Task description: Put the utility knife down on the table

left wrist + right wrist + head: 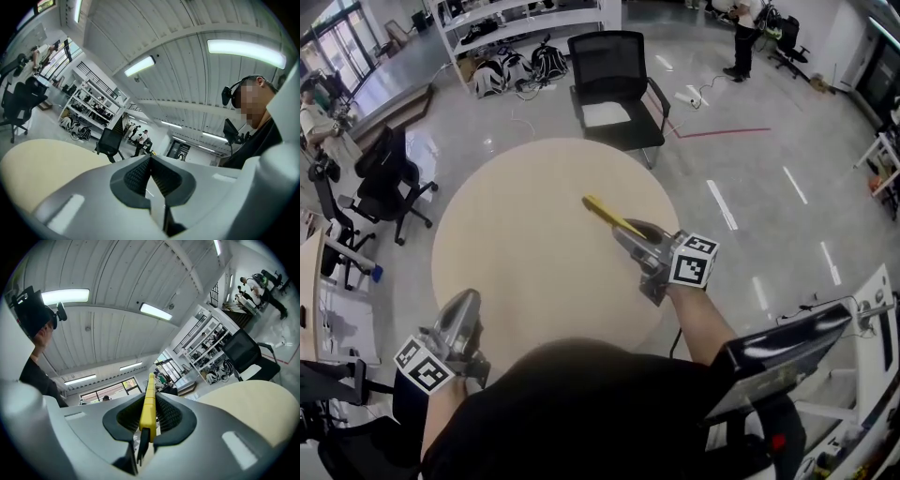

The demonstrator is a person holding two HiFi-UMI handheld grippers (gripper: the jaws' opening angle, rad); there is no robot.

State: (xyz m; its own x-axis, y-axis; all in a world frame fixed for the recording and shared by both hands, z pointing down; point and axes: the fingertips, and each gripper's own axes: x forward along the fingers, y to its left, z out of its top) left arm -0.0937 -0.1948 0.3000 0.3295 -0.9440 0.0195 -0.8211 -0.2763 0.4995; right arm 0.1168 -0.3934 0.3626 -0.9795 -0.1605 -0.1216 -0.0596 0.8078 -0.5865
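The utility knife (148, 404) is yellow and it is pinched between the two jaws of the right gripper (630, 234), with its narrow edge towards that gripper's camera. The ribbed dark pads (168, 415) press on both its flat sides. Its long yellow body sticks out forward past the jaw tips, and a darker part shows at the near end, low between the jaws. In the head view the knife is over the right part of the round beige table (516, 253), and it points away from the person and a little to the left. If it touches the table top or hangs just above it, I cannot tell.

The left gripper (467, 302) is at the near left edge of the same table, well apart from the knife. Its jaws are pressed together at the tips and nothing is between them.

Behind the table stands a black office chair (614, 80) with a pale sheet on the seat. Farther back there is a white shelf rack (525, 19) with bags (511, 70) on the floor below it. A red line (722, 132) runs on the shiny grey floor at the right, and a standing person (745, 33) is beyond it
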